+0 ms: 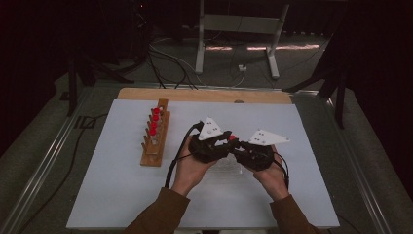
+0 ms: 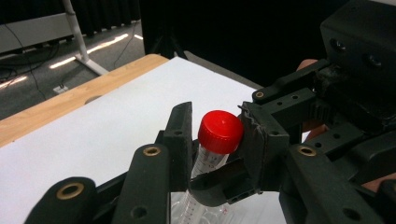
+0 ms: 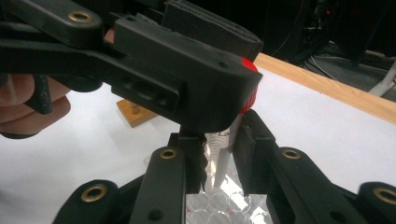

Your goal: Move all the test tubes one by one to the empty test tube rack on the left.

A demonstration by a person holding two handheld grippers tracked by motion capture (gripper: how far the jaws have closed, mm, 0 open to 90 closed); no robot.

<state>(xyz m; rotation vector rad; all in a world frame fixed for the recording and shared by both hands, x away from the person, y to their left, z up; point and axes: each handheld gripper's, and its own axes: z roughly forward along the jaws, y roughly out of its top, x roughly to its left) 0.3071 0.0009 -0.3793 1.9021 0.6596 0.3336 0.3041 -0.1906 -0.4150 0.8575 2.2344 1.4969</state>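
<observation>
holding a tube [image 2: 205, 168] up over the white table [image 1: 122, 195], we are using both claws at once. the tube is clear with a red cap [image 2: 220, 131], and it is tilting a little.

our right claw [image 3: 218, 156] is clenched on the clear part of the tube, low down, with its two black jaws pressing on each side. in the right gripper view the pointy end of the tube is poking down between those jaws, over a clear bumpy tray [image 3: 219, 205].

our left claw [image 2: 215, 135] is grasping the red cap. its jaws are sitting on each side of the cap, touching it.

from up high, the two claws are meeting in the middle of the table, nose to nose, and a bit of the red cap [image 1: 233, 137] is peeking out between them. our hands are coming in from the near edge.

a wood rack [image 1: 156, 139] is standing well off to the left of the claws. more tubes with red caps [image 1: 155, 119] are sitting in its far end.
</observation>
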